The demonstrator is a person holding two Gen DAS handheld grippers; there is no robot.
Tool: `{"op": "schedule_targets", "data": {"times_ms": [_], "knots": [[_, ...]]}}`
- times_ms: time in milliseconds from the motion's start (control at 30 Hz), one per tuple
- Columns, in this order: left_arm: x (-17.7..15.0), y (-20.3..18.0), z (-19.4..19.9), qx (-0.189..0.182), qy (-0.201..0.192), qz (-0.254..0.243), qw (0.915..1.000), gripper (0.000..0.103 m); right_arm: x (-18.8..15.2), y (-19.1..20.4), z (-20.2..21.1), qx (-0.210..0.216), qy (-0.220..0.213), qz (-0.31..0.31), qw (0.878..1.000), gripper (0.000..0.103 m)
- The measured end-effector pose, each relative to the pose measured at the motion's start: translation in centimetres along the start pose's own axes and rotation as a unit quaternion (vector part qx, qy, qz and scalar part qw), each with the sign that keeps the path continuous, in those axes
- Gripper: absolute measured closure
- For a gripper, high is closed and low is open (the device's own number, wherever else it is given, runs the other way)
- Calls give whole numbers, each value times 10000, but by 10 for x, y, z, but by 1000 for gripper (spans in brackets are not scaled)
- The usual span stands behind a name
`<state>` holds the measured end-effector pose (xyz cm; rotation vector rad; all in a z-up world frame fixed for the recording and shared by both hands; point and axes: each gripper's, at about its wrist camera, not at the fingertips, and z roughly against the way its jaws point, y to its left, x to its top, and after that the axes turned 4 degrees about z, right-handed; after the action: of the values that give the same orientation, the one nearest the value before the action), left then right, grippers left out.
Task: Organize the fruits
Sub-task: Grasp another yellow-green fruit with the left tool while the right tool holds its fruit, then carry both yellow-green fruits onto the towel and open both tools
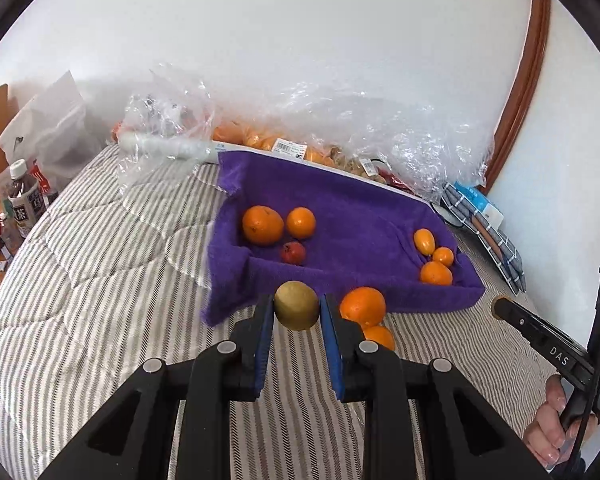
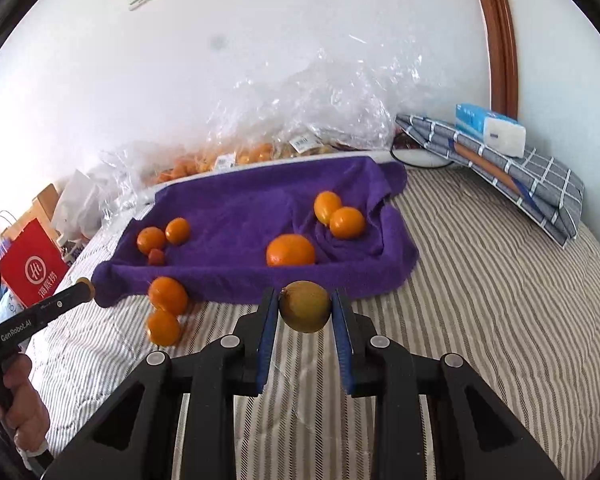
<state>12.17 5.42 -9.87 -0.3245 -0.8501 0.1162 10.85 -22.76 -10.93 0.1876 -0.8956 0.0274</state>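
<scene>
Right now I have a fruit clenched in each tool. My left tool (image 1: 297, 312) grips a round yellow-green fruit (image 1: 297, 306) between its blue pads, clear of the striped bed cover (image 1: 100, 280). My right tool (image 2: 305, 312) pinches a browner, greenish fruit (image 2: 305, 306) the same way, stem nub turned to about nine o'clock. Both fruits sit at the pad tips, squeezed across their widest part, which I judge keeps them from rolling out while I carry them.

Just past the left tool, at about two o'clock from it, two loose oranges (image 1: 363, 307) lie touching each other on the bed, against the near edge of the purple towel (image 1: 340, 200). I reckon they are not yet sorted.

Further out at twelve o'clock, the towel is draped over what looks like a shallow tray, its folds making a hollow so the fruit stays put. In the left-wrist view, two oranges (image 1: 262, 225) and a small dark-red fruit (image 1: 293, 253) cluster at the hollow's nine o'clock side, and three smaller oranges (image 1: 436, 258) at its three o'clock corner. That looks like grouping by kind, so my held pair likely wants its own patch.

Beyond, against the wall, crumpled clear plastic bags (image 1: 380, 128) hold more orange fruit.
</scene>
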Motion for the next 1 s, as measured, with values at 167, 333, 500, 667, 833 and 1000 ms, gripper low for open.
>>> {"op": "schedule_targets", "data": {"times_ms": [167,333,500,667,833,1000], "knots": [[21,19,6,271,-86,180,9994,80,14,1,-2,105,-125,-9,9999,76],[36,36,3,500,-185,298,9981,80,27,-1,-12,184,-229,-36,9996,76],[56,35,-11,403,-133,406,9983,80,45,-4,-28,196,-252,-15,9995,76],[70,17,-35,285,-144,213,9993,80,66,-7,-44,126,-357,73,9993,76],[77,11,-59,-140,-4,448,9989,80,76,-7,-69,212,-270,62,9994,76],[75,0,-88,-270,148,363,9989,80,70,-8,-94,240,-104,-40,9997,76]]}}
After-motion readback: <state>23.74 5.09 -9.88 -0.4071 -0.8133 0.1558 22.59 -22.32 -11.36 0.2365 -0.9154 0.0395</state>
